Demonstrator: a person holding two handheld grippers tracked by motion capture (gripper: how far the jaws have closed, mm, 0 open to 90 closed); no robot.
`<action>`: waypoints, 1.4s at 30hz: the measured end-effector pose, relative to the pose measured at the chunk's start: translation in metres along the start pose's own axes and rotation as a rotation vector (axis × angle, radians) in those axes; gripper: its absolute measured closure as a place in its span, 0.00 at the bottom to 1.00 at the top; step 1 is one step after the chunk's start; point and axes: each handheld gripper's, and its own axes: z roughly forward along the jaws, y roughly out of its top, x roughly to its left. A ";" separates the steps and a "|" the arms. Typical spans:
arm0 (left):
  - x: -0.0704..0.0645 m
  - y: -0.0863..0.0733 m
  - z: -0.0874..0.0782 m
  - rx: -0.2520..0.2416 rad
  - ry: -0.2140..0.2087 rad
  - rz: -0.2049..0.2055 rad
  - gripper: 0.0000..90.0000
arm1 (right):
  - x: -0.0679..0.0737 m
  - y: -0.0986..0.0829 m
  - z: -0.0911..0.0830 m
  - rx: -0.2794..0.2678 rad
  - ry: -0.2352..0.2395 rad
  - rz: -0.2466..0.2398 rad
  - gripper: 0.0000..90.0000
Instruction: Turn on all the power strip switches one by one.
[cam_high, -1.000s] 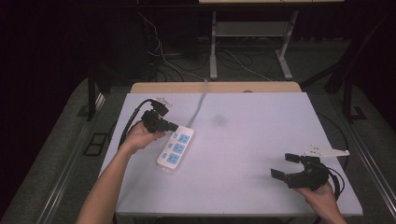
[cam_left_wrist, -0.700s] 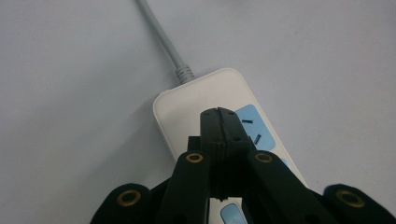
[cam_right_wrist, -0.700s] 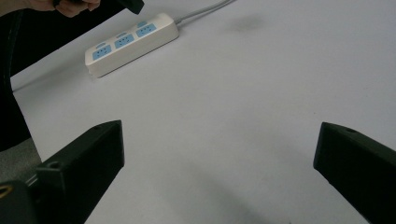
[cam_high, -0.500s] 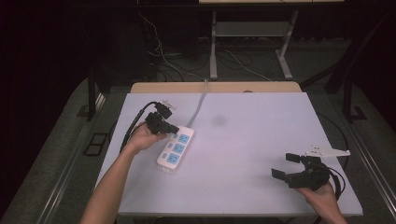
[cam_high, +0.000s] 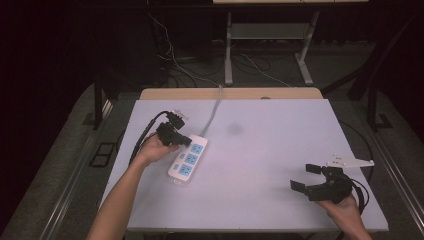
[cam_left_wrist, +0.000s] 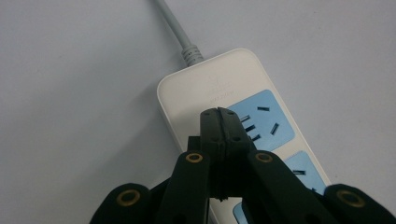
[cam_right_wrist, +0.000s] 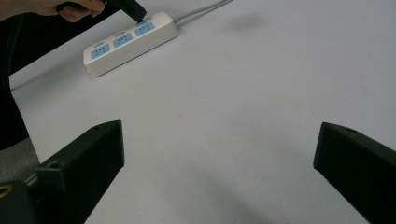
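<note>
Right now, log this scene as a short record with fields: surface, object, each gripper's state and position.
surface: pale table
object: white power strip with three blue sockets, grey cord running off the far edge
left gripper: fingers shut, tips over the strip's cord end beside the first blue socket; contact cannot be told
right gripper: fingers open, holding nothing, above bare table near the right front
left hand: left of the strip

A pale grey table (cam_high: 280, 150) carries a white power strip (cam_high: 189, 160) with three blue socket panels, lying flat near the left edge. Its grey cord (cam_high: 214, 107) runs across the top and over the far edge.
</note>
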 end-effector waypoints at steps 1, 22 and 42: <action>0.000 0.000 0.000 0.001 0.000 -0.001 0.99 | 0.000 0.000 0.000 0.001 0.000 -0.001 0.02; 0.004 -0.002 0.003 0.015 -0.023 -0.077 1.00 | -0.001 0.000 -0.001 -0.003 0.002 0.007 0.02; 0.003 -0.004 0.001 -0.017 0.002 -0.074 0.99 | -0.002 0.000 -0.003 -0.016 -0.003 0.015 0.02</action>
